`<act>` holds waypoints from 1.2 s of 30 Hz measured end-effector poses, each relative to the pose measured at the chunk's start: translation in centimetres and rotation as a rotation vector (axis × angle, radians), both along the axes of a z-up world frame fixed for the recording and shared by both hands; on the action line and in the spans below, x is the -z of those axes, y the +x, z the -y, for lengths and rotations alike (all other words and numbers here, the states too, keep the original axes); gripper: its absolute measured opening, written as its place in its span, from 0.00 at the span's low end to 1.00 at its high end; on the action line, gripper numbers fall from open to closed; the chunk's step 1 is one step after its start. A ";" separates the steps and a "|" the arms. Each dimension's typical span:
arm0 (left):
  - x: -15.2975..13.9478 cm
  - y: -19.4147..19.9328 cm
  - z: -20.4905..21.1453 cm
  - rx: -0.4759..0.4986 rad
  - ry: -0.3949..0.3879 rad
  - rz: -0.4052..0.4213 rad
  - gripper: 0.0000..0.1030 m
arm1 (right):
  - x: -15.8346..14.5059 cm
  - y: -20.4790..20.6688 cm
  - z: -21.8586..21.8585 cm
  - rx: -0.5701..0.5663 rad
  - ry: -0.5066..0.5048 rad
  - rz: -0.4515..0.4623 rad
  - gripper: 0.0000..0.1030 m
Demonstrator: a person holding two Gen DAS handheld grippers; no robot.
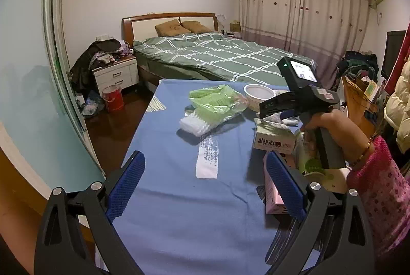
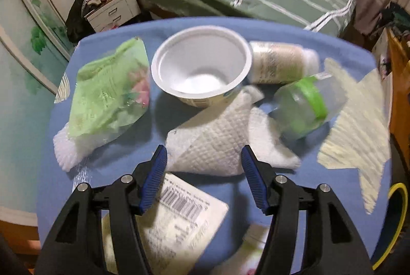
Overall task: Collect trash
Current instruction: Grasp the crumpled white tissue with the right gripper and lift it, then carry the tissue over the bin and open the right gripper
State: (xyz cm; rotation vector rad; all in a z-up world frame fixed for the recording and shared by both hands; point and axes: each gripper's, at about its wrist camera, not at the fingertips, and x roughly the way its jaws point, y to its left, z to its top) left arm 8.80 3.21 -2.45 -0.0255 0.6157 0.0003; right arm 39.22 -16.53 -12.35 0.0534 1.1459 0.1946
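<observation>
Judging by the table, you have nearly everything left: the white cup, crumpled paper towel, green wrapper and green-lidded jar all lie on the blue cloth. Your right gripper hangs over the towel, jaws apart, holding nothing. Your left gripper is wide open and empty.

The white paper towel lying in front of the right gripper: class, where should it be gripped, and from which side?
Probably grip the paper towel at its raised middle fold, coming from above. It lies crumpled and low on the blue cloth, so its flat edges offer little. The right gripper hangs open over it.
</observation>
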 end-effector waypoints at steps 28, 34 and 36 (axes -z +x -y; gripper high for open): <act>1.2 1.0 6.0 0.125 0.008 -0.026 0.91 | -10.9 -16.3 15.5 0.098 0.165 0.364 0.06; 1.1 1.2 7.9 0.153 0.014 -0.028 0.91 | -11.0 -20.5 23.1 0.256 0.158 0.409 0.06; 1.1 1.2 8.5 0.165 0.018 -0.030 0.91 | -10.7 -21.7 25.7 0.315 0.145 0.413 0.06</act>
